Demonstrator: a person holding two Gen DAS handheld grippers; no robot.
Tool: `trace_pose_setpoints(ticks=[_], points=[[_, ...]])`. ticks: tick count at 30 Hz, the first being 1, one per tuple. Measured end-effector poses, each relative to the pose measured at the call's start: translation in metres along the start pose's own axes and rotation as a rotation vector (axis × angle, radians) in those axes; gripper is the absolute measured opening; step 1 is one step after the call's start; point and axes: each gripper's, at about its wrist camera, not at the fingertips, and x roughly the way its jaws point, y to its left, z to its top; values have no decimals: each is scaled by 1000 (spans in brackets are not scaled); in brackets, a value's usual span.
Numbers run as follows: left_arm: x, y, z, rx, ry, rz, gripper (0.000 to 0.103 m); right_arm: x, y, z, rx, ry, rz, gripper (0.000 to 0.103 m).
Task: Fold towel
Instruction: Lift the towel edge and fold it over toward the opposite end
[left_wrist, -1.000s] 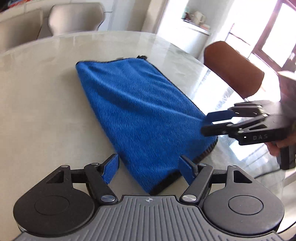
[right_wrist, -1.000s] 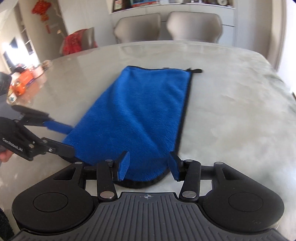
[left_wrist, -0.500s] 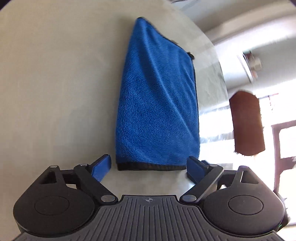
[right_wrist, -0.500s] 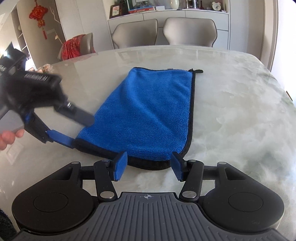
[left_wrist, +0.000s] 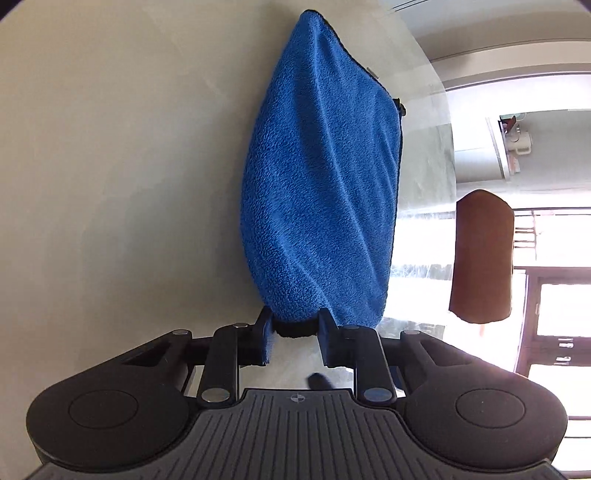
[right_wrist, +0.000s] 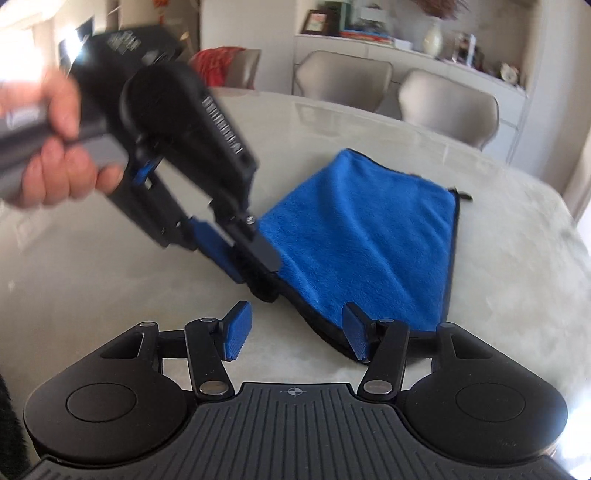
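A blue towel (left_wrist: 317, 192) with a black hem lies folded lengthwise on the pale marble table (left_wrist: 110, 184). My left gripper (left_wrist: 295, 332) is at its near end; its jaws are closing, and the bunched black hem is pinched between the blue pads. From the right wrist view the left gripper (right_wrist: 255, 273) holds the towel's (right_wrist: 362, 236) near left corner slightly raised. My right gripper (right_wrist: 295, 332) stands open just before the near edge. Its right finger (right_wrist: 354, 332) overlaps the hem, with nothing pinched.
A person's hand (right_wrist: 55, 147) holds the left gripper's handle. A brown chair (left_wrist: 480, 258) stands past the table's edge beside bright windows. Two beige chairs (right_wrist: 447, 107) and a shelf stand behind the far side. The table (right_wrist: 517, 295) spreads around the towel.
My left gripper rolled, came up to the towel's near end and closed from wide open onto the hem. The towel has slid to the right in the right wrist view.
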Motion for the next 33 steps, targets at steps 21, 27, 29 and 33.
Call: trace_pose_setpoints(ticks=[21,27,29,33], points=[[-60,-37,-4,487,-192,36,71,21,-40,20,265,-15,82,8],[-63,-54,-27,928,-293,139,78,10,-63,27,353,-49,129,8],[-58,-60,-41,1132,-301,210,78,9,-66,30,357,-54,147,8],[-42,-66,-65,1432,-299,309,77,9,-69,33,367,-46,166,8]])
